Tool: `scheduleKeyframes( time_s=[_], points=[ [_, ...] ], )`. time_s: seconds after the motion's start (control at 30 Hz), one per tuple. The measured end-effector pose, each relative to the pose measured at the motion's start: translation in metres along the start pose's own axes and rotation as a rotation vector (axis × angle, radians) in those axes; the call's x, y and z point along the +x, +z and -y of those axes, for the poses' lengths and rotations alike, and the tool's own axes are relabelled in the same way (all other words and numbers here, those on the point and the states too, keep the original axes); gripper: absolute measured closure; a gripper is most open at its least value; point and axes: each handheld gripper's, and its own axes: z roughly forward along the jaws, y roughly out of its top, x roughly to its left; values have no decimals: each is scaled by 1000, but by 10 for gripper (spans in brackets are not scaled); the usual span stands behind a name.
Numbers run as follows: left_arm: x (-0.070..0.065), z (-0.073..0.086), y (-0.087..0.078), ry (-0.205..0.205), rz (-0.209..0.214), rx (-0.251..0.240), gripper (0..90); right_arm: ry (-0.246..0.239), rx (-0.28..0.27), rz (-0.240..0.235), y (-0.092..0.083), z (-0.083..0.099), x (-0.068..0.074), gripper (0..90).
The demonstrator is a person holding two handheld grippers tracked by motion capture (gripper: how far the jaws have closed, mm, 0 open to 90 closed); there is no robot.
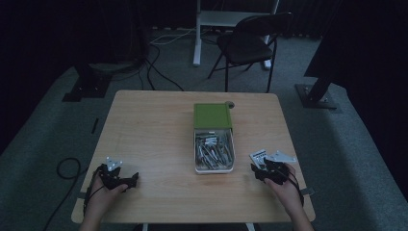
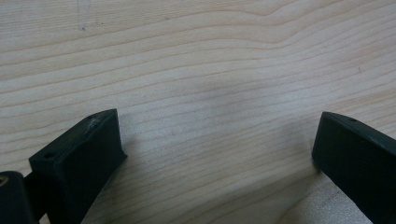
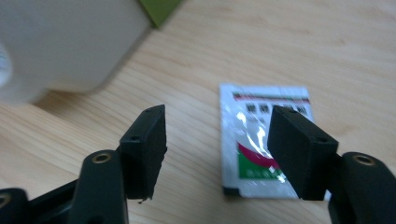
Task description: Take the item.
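A white box (image 1: 214,168) with its green lid (image 1: 212,115) slid back stands mid-table, with several silvery sachets (image 1: 213,150) inside. One white sachet (image 1: 258,155) with green and red print lies flat on the wood right of the box. My right gripper (image 1: 258,170) sits just behind it, open; in the right gripper view the sachet (image 3: 254,140) lies on the table ahead of the right jaw, and nothing is pinched in the right gripper (image 3: 217,140). My left gripper (image 1: 131,180) rests at the table's front left, open. In its own view the left gripper (image 2: 219,140) has bare wood between wide jaws.
The wooden table (image 1: 154,130) is bare around the box. The box wall (image 3: 60,42) and a corner of the green lid (image 3: 159,9) loom close at the upper left of the right gripper view. A folding chair (image 1: 250,45) and floor cables (image 1: 154,67) lie beyond the table.
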Motion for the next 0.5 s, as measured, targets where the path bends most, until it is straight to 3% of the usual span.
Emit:
scheduleKeyframes(
  time_s=[0.5],
  points=[
    [0,0,0,0,0,0,23,-25,-69,-121,3,1,10,195]
  ],
)
